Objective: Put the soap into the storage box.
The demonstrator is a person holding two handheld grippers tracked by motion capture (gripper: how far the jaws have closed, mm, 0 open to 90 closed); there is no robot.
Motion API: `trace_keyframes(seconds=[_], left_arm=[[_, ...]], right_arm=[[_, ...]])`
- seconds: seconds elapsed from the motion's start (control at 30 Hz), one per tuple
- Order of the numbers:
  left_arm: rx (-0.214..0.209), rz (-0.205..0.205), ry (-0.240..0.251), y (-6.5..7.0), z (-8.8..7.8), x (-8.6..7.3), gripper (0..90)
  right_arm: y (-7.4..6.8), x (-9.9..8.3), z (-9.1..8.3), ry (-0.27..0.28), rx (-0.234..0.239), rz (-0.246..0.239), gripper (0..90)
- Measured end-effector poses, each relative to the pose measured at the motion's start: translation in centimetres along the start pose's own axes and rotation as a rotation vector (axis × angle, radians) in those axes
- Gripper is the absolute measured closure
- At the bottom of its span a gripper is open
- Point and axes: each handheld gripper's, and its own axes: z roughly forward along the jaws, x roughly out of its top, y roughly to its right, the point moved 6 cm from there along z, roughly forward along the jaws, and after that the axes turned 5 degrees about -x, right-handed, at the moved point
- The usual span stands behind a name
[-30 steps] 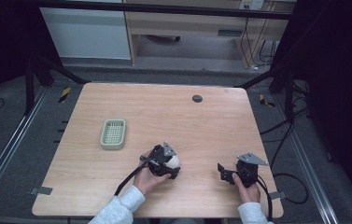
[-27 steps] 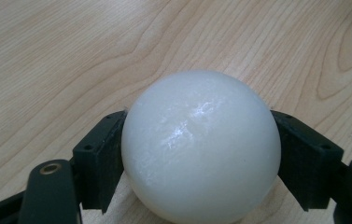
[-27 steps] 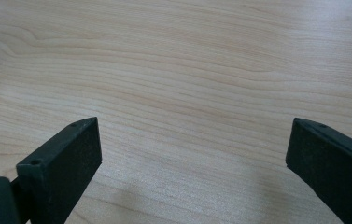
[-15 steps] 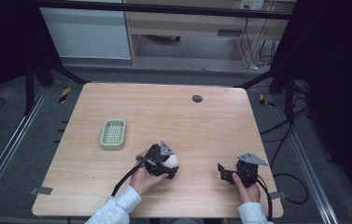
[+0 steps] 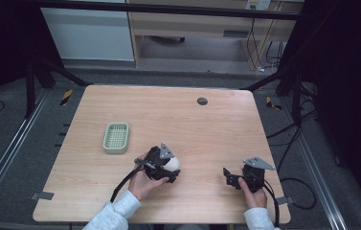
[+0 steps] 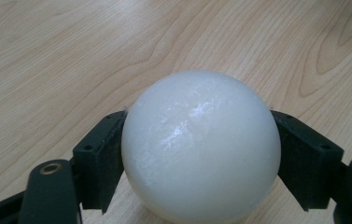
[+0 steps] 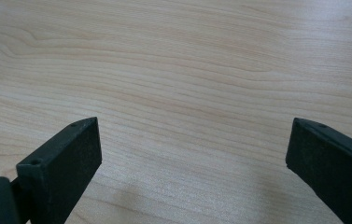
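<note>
- White ball [image 6: 200, 148] sits between the jaws of the left gripper [image 5: 164, 165], which pinch it on both sides; it is just above the worktop [image 5: 216, 129], near the middle of the front edge.
- Right gripper [image 5: 238, 176] is near the front right corner, jaws spread wide over bare wood.
- Green basket [image 5: 116, 138] lies toward the left edge, apart from the ball.

Open table [image 5: 207, 124] beyond green basket [image 5: 116, 138]
</note>
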Motion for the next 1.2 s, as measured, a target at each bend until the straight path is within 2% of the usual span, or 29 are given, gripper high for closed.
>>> trace_keyframes(seconds=[0.5, 1.2], left_arm=[[-0.001, -0.002, 0.013, -0.4, -1.7, 0.0, 23.9], [0.038, -0.019, 0.037, -2.1, -4.5, -0.3, 23.9]], right_arm=[[0.0, 0.0, 0.0, -0.001, 0.001, 0.000, 3.8], [-0.1, 0.0, 0.0, 0.000, 0.001, 0.002, 3.9]])
